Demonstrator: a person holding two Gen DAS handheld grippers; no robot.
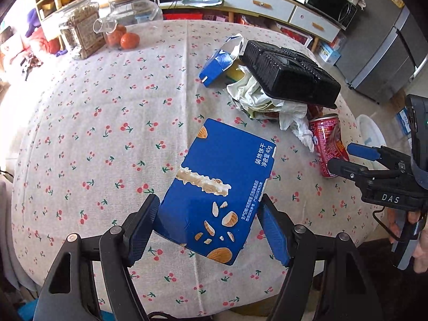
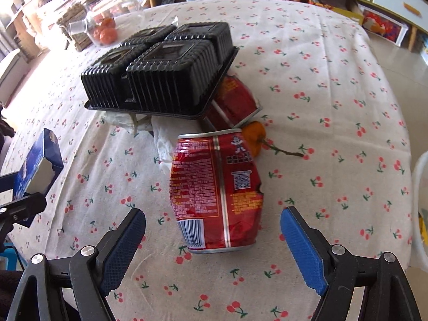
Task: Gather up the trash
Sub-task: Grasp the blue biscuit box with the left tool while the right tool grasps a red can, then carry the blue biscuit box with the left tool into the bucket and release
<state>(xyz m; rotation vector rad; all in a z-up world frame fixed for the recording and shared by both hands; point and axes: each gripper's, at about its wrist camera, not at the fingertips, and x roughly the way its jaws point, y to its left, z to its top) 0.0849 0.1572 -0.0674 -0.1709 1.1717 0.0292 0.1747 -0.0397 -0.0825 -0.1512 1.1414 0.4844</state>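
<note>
My left gripper [image 1: 207, 223] is shut on a blue almond-biscuit box [image 1: 218, 184] and holds it above the cherry-print tablecloth. The box also shows at the left edge of the right wrist view [image 2: 40, 164]. My right gripper [image 2: 212, 223] is open, its fingers on either side of the near end of a crushed red can [image 2: 215, 188] that lies on the cloth. In the left wrist view the can [image 1: 327, 141] lies next to my right gripper [image 1: 345, 156]. A trash pile behind holds a black plastic tray [image 2: 160, 72], crumpled white paper [image 1: 256, 96], a red wrapper [image 2: 235, 99] and a torn blue carton [image 1: 218, 62].
An orange peel with a stem [image 2: 255, 136] lies behind the can. A glass jar [image 1: 79, 30], a glass pitcher [image 1: 133, 6] and oranges [image 1: 125, 38] stand at the table's far left. A white bin [image 1: 370, 133] stands beyond the table's right edge. Cabinets line the back wall.
</note>
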